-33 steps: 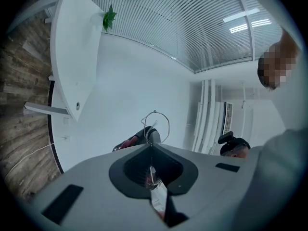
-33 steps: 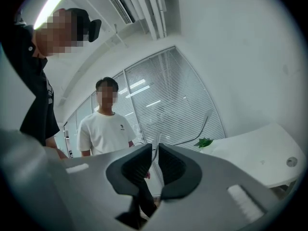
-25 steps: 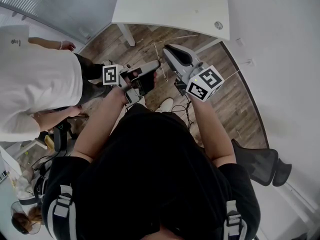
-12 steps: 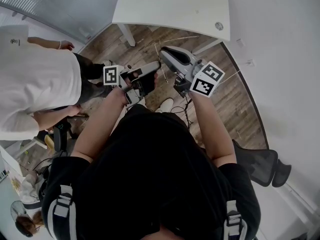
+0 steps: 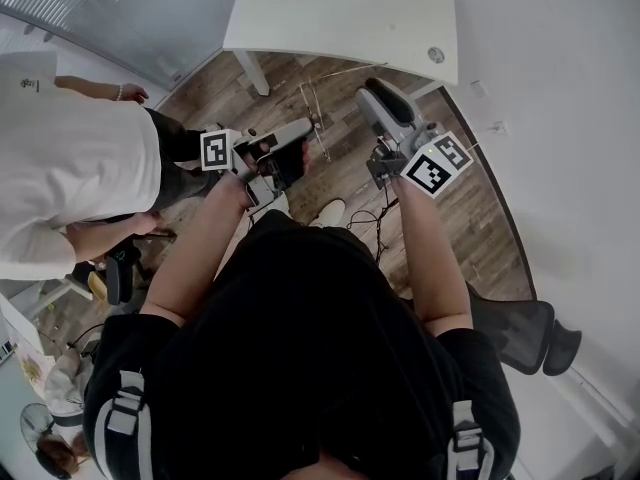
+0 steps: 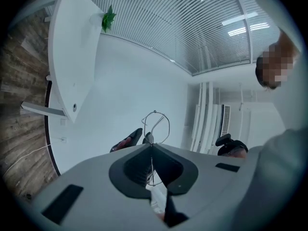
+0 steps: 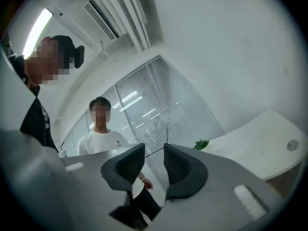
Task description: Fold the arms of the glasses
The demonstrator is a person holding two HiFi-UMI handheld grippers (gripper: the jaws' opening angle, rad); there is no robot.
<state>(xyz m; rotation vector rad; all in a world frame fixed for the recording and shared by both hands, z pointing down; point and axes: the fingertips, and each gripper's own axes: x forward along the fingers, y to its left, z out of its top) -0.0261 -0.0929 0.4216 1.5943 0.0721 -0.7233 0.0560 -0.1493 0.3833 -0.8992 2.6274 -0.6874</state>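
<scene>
The thin wire-frame glasses (image 5: 317,120) hang in the air over the wooden floor. My left gripper (image 5: 303,129) is shut on them. In the left gripper view one round wire rim (image 6: 157,124) rises just beyond the closed jaws, and the wire runs down between the pads. My right gripper (image 5: 373,94) is to the right of the glasses and apart from them. Its jaws are opening and nothing is between them. In the right gripper view (image 7: 154,161) only the room shows through the gap.
A white table (image 5: 340,18) stands ahead, with a small green plant (image 6: 108,18) at its far end. A person in a white shirt (image 5: 70,158) stands at the left. A black chair (image 5: 520,328) is at the lower right. Cables (image 5: 375,218) lie on the floor.
My right gripper has drawn off to the right, away from the glasses, and its jaws have parted. The left gripper keeps its hold and has stayed in place.
</scene>
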